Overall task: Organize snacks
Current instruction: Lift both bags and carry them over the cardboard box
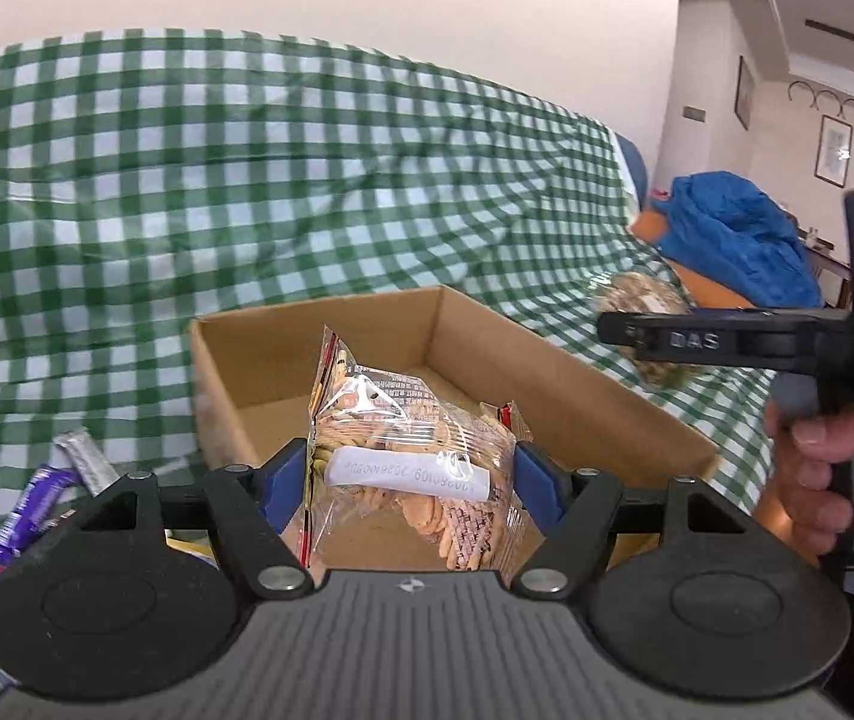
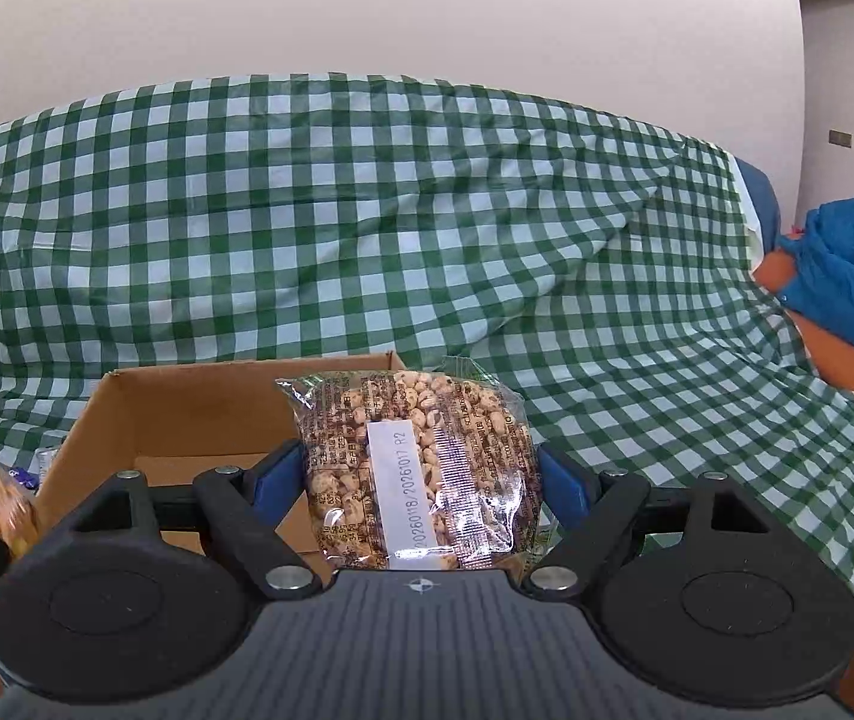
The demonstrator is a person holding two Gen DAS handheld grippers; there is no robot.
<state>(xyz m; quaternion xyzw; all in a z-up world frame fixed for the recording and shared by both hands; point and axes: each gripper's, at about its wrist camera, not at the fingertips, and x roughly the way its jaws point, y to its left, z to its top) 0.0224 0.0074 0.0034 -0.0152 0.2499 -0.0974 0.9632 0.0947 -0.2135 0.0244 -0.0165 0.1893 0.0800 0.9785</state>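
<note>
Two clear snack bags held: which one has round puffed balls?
The right claw's bag; the left claw's bag holds flat biscuits instead.

Matt brown cardboard box [image 1: 577,396]; glossy clear plastic snack bags [image 2: 414,468]; soft checked cloth [image 2: 366,210] at twelve o'clock.

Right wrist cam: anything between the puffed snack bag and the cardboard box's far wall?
Nothing: right wrist view shows bare box floor between the puffed snack bag, clamped in the right gripper, and the far wall.
</note>
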